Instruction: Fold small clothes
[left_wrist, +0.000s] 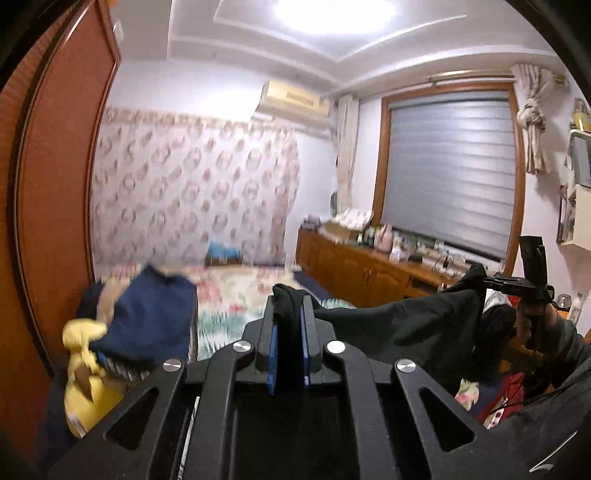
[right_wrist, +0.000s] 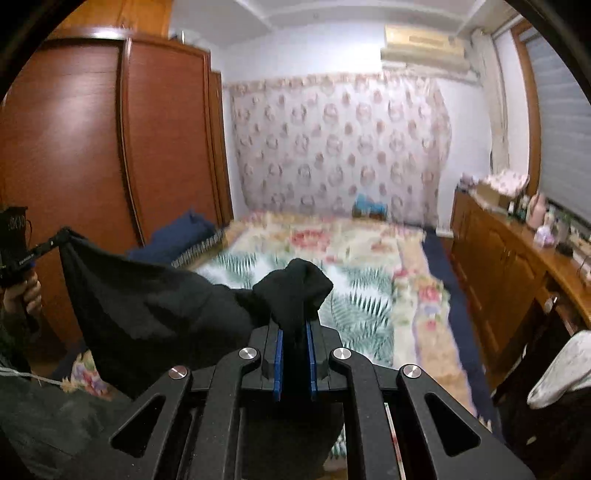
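Left gripper (left_wrist: 289, 306): clamped tight on a bunched corner of the black garment (left_wrist: 406, 332), a tuft of cloth poking out above the blue pads, which looks like a firm hold and not a fingertip pinch.

Right gripper (right_wrist: 294, 325): same story on the opposite corner, jaws closed down with a knot of black fabric bulging over the tips.

Black garment: up in the air, strung between the two tools and sagging in the middle; it is clear of the bed (right_wrist: 332, 266), so gravity can pull the wrinkles out before any fold.

Why two corners: judging by the spread, holding both ends apart lets the piece hang flat and shows its shape.

Bed: floral cover lies below and ahead, the likely laying surface.

Other clothes: a navy piece (left_wrist: 147, 317) and something yellow (left_wrist: 85, 362) sit off to the left by the wardrobe (left_wrist: 55, 184), apart from the held item.

Person's hand (right_wrist: 22, 295): wrapped around the left tool's handle.

Stage: my read is early, lifted and spread, no fold made yet.

Risk: the middle slack could twist if the corners drift closer.
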